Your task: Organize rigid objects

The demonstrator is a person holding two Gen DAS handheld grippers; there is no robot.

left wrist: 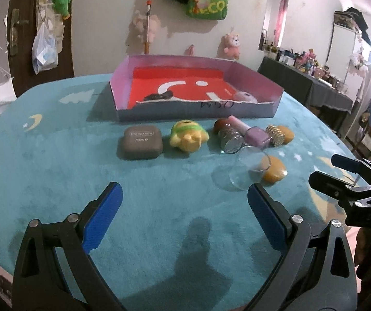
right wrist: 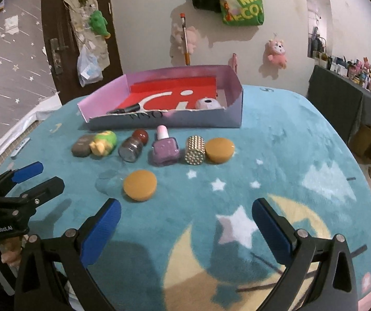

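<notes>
**Both grippers hovering open before a row of small objects**

Currently the left gripper (left wrist: 185,215) is hanging over the near edge of the table (left wrist: 55,160), which is wearing a teal plush cover printed with stars and moons; its blue-padded fingers are spread wide and holding nothing. Likewise the right gripper (right wrist: 185,223) is hovering wide open and empty over a large moon print toward the near right of the table.

Toward the far edge, a shallow cardboard box (right wrist: 159,123) with a red liner is sitting with a dark slim item (right wrist: 124,109) and a pale lilac round object (right wrist: 207,103) lying inside along its near wall. Just in front of the box, a row of things is lining up from left to right: a grey eyeshadow case (left wrist: 140,142), a yellow-and-green toy figure (left wrist: 188,137) lying on its side, a glittery bottle with a reddish-brown cap (right wrist: 133,145) tipped over, a purple nail polish bottle (right wrist: 165,148), a studded gold cylinder (right wrist: 195,150) and an orange round puff (right wrist: 219,149) touching that cylinder.

Nearer than the row, a second orange round puff (right wrist: 140,185) is lying apart, with a clear round lid (left wrist: 247,168) leaning over part of it in the left wrist view. A white item (right wrist: 20,147) is resting at the left edge.
</notes>
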